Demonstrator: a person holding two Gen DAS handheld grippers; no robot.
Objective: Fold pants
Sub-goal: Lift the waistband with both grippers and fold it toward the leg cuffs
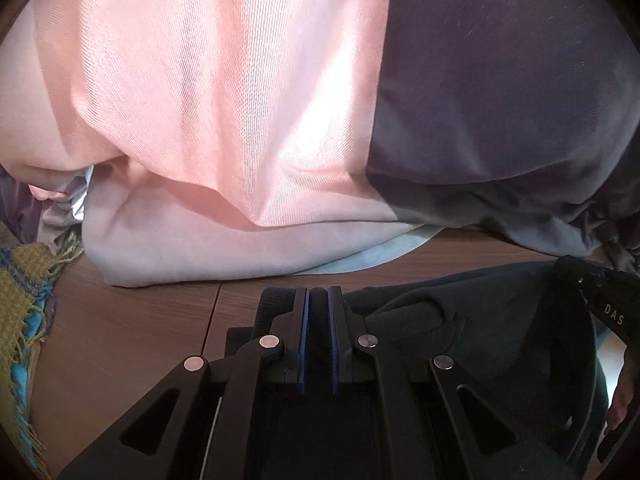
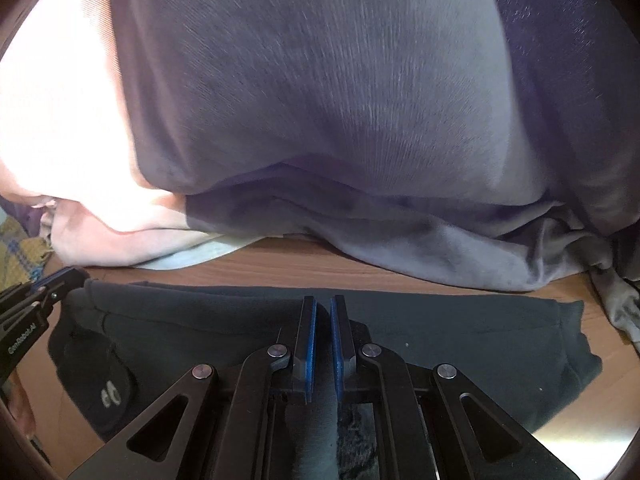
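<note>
Two blue-padded fingers [image 1: 303,344] on the left gripper [image 1: 319,320] stand nearly together, with a fold of dark cloth pinched in the narrow slot between them; the right gripper [image 2: 323,332] likewise has its two fingers [image 2: 308,340] drawn close, clamped on a ridge of the same dark fabric. That fabric is the one pair of dark pants [image 2: 440,340], lying flat on the wooden table [image 2: 280,268] as a wide band directly under and ahead of both grippers, its folded front edge running across the right wrist view. In the left wrist view the pants [image 1: 460,320] bunch up to the right of the fingers. Behind the pants, well apart across a strip of bare table [image 1: 120,320], sits a pile of other garments: one pink piece [image 1: 220,100], one grey-purple piece [image 1: 500,100], and one pale blue item [image 1: 360,256] peeking from beneath them. One fringed yellow-and-blue woven cloth [image 1: 24,300] lies at the far left edge. The left gripper's tip also shows at the left border of the right wrist view.
</note>
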